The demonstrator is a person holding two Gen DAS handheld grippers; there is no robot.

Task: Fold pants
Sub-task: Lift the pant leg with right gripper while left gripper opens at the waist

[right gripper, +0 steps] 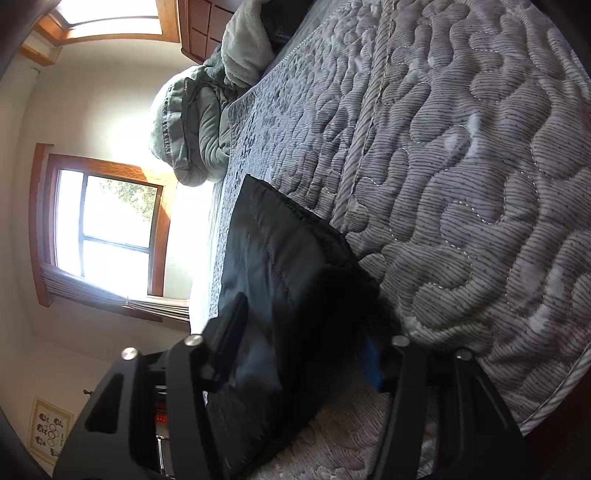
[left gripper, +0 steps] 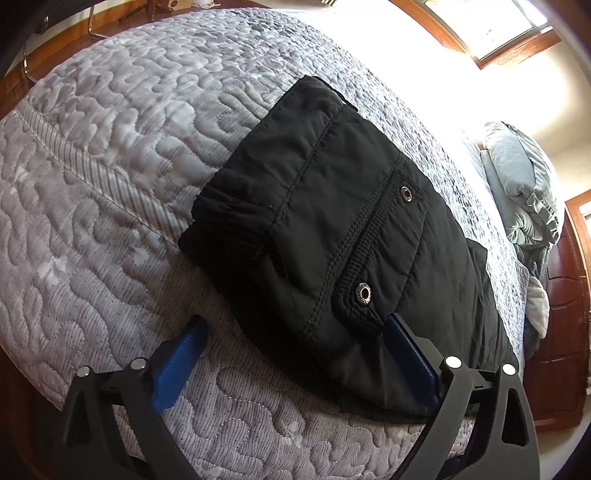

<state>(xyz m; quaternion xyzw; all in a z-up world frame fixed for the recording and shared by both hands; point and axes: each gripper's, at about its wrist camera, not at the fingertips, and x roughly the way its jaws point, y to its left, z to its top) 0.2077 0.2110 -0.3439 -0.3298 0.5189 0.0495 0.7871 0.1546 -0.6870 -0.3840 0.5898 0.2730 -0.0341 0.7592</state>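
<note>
- Pants lie folded near the bed edge.
- Left tongs spread; right tongs seemingly pinching fabric.
- Lifting could unfold layers.

grey quilted bed under folded black pants

A bedroom in a home. A bed under a grey quilted coverlet fills the space ahead of both sets of jaws. Beyond the jaws, at the bed's far end, bunched grey-green bedding lies against a dark wooden headboard. A wood-framed window with daylight and foliage outside stands left of the right jaws.
</note>
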